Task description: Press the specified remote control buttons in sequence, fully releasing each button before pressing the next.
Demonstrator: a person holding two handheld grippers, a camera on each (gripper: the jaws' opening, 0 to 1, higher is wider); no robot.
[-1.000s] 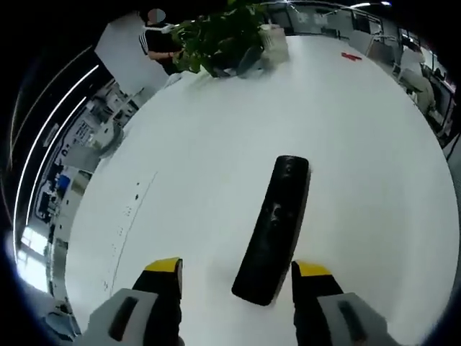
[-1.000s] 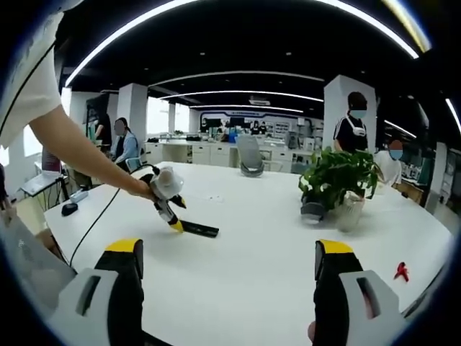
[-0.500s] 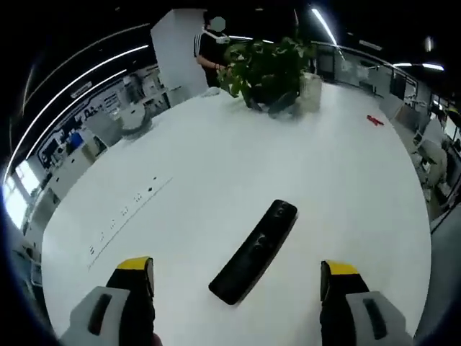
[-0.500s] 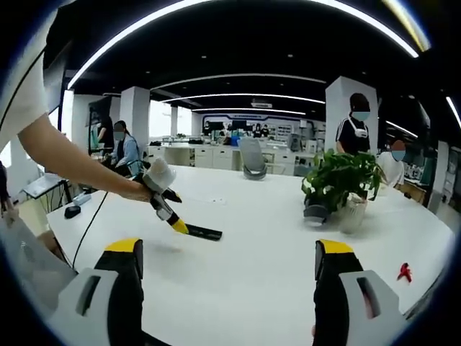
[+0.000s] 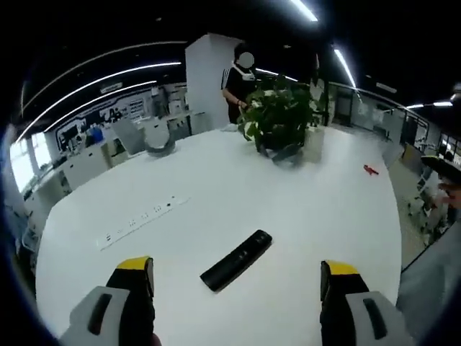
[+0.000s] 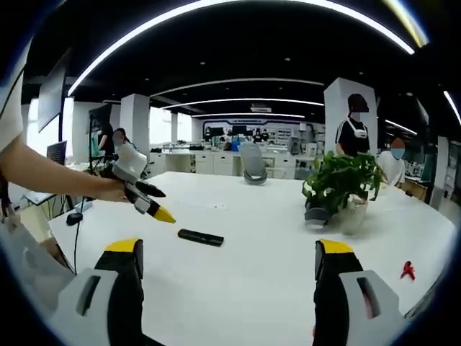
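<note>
In the left gripper view, the left gripper point(image 5: 238, 277) is seen with its yellow-tipped fingers point(image 5: 134, 268) spread wide and nothing held between them. Just beyond them, a black remote point(image 5: 235, 260) is laid flat and slantwise on the white tabletop point(image 5: 216, 194), touched by nothing. Farther off, a strip of sockets point(image 5: 140, 218) is set into the tabletop to the left, a potted plant point(image 5: 282, 119) is stood near the far edge, and a small red object point(image 5: 370, 170) is laid to the right. A person point(image 5: 241, 83) is stood behind the plant.

In the right gripper view, the right gripper point(image 6: 227, 259) is likewise held wide open and empty. Beyond it, the remote point(image 6: 201, 237) is seen lying on the tabletop point(image 6: 252, 281), with the left gripper point(image 6: 148, 205) raised clear of it to the left, held by a hand point(image 6: 108, 189). The plant point(image 6: 342, 180) is seen farther right.
</note>
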